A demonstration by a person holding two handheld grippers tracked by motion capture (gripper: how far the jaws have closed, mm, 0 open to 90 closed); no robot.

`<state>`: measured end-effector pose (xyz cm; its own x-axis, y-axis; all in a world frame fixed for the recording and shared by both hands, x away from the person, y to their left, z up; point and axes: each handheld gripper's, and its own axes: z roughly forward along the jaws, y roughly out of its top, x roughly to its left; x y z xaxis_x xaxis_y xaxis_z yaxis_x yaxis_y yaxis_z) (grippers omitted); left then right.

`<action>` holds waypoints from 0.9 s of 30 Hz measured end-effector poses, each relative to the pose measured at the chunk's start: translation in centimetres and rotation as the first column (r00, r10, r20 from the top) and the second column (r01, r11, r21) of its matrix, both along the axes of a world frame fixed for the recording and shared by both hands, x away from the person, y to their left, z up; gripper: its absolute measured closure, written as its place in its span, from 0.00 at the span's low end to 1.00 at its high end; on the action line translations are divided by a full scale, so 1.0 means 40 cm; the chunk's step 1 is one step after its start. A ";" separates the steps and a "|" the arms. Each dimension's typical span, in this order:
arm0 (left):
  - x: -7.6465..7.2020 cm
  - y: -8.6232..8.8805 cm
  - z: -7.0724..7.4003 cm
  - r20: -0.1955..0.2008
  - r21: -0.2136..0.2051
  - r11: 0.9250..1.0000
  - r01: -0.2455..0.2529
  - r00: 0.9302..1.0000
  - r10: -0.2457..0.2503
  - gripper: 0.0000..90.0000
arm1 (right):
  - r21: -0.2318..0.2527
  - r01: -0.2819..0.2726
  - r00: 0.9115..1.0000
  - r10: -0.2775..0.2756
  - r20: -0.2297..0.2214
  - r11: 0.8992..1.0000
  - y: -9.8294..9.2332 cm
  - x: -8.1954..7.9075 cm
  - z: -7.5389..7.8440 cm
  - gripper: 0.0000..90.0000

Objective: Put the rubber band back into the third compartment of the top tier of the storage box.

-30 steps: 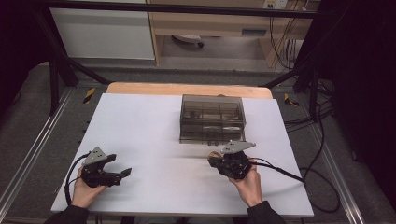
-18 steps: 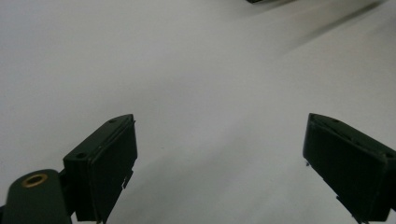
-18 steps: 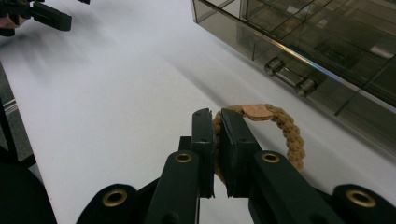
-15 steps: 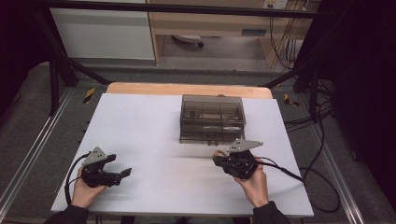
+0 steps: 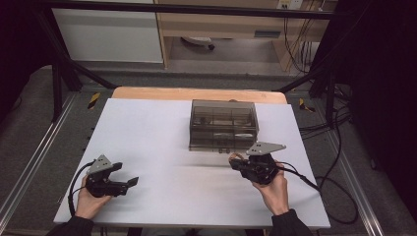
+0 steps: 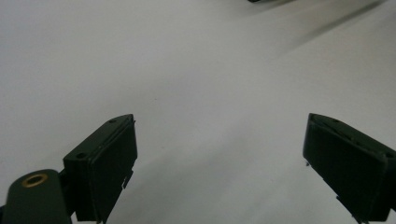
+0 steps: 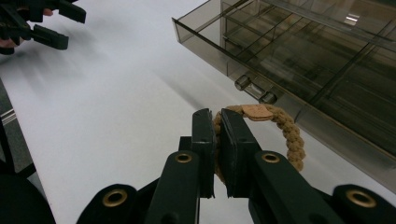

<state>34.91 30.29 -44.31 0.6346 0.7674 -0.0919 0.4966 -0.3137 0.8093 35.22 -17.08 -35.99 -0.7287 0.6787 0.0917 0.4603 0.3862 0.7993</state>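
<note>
A tan braided ring (image 7: 285, 128) with a flat tag hangs from my right gripper (image 7: 217, 119), whose jaws are shut on its near side. In the high view the right gripper (image 5: 237, 161) holds the braided ring (image 5: 237, 157) just in front of a smoky transparent drawer box (image 5: 223, 125) at the table's middle back. The box's front drawer with its small knob (image 7: 254, 89) lies close ahead of the ring. My left gripper (image 5: 132, 183) rests low at the front left of the white table (image 5: 162, 132), open, with nothing between its jaws (image 6: 219, 154).
A wooden strip (image 5: 147, 93) runs along the table's far edge. Cables (image 5: 314, 184) trail off the right side. Black frame posts and metal rails flank the table. Wide bare white surface lies between the two grippers.
My right gripper has shifted a little to the right and toward the drawer box with the ring in it. The left gripper has stayed put.
</note>
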 end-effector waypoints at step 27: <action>0.001 0.001 -0.001 -0.003 -0.005 1.000 -0.002 1.000 0.002 0.11 | 0.002 0.090 0.995 -0.090 0.037 0.996 -0.045 0.074 0.049 0.94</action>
<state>34.94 30.32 -44.36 0.6330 0.7679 -0.0979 0.4998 -0.3089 0.8092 38.18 -18.88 -34.04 -0.6677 0.7415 0.0662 0.4633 0.3443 0.8166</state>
